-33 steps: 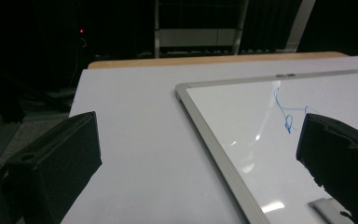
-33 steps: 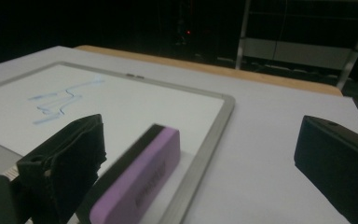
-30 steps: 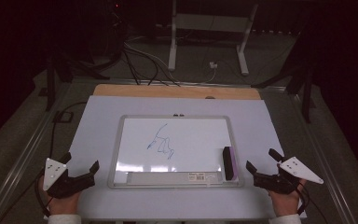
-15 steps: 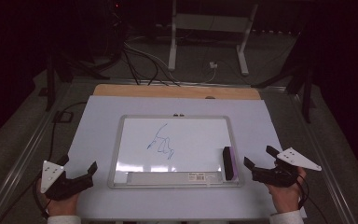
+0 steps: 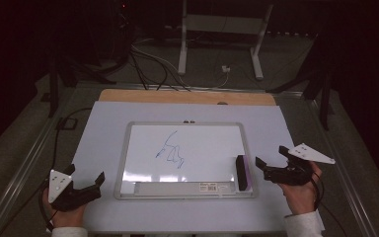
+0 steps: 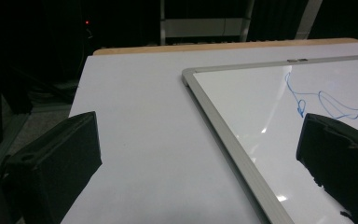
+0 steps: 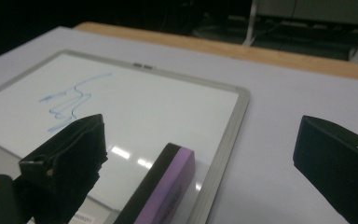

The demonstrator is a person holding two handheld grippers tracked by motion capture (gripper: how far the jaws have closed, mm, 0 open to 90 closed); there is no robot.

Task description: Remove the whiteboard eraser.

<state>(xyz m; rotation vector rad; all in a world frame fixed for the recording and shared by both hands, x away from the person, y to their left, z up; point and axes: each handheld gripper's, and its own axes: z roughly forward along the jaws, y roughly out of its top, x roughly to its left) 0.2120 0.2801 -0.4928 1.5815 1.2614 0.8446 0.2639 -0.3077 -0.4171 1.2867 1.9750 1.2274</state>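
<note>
We see a whiteboard (image 5: 187, 158) lying flat in the middle of the bench (image 5: 98, 128), which is covered by a pale sheet, with a strip of bare wood showing along the far edge. The whiteboard has a silver-grey frame with rounded corners and a small clip at the middle of its far side. Its surface is glossy white and reflects a few bright spots of light. A blue scribble (image 5: 170, 153) sits a little left of the board's centre: a thin slanted line running down into a few loose loops. Along the board's near edge runs a grey tray strip with a small printed label toward its right end.

An eraser (image 5: 242, 172) lies on the whiteboard at its near right corner, just inside the right side of the frame, its long side running along that frame. It has a black top and a purple side; in the right gripper view the eraser (image 7: 161, 189) rises between the jaws, close to the camera.

The left gripper (image 5: 86, 180) is held in the person's left hand (image 5: 64, 210) over the near left part of the bench, just beside the whiteboard's near left corner. Its jaws stand spread apart with nothing between them.

The right gripper (image 5: 271, 160) is held in the person's right hand (image 5: 301, 195) near the bench's right edge, just beside the eraser but apart from it. Its jaws are also spread wide and hold nothing.
</note>
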